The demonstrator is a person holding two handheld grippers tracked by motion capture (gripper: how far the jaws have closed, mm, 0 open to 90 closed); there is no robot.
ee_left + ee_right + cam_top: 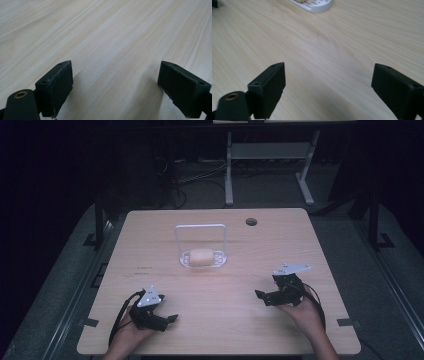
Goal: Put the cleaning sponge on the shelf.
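pale wood grain covers the bench (220, 285), which lies under dim light with dark floor on every side. toward its far middle stands a small white tray (204, 259) with a slatted base and a tall clear frame (201, 238) rising from its far edge like a handle or back wall. a rounded, cream-coloured lump (201, 256), perhaps a bread roll or a sponge, lies inside the tray; what it is made of cannot be told. a round cable hole (251, 221) sits near the far right edge of the bench.

left tongs (169, 319) rest low at the near left corner, held in the person's left hand (131, 334), with the grey three-cornered plate on top and a black cable looping off to the left. in the left gripper view the left tongs (113, 87) have their two black jaws spread wide, with bare wood between them and nothing gripped.

right tongs (260, 296) sit at the near right, in the right hand (304, 312), pointing left toward the middle of the bench, well apart from the tray. in the right gripper view the right tongs (328, 88) are likewise spread wide and hold nothing; the white tray's curved rim (317, 6) shows at the far top edge of that view, well beyond the jaws.

beyond the bench, legs of a white frame (229, 170) stand on the floor among tangled cables (190, 177).
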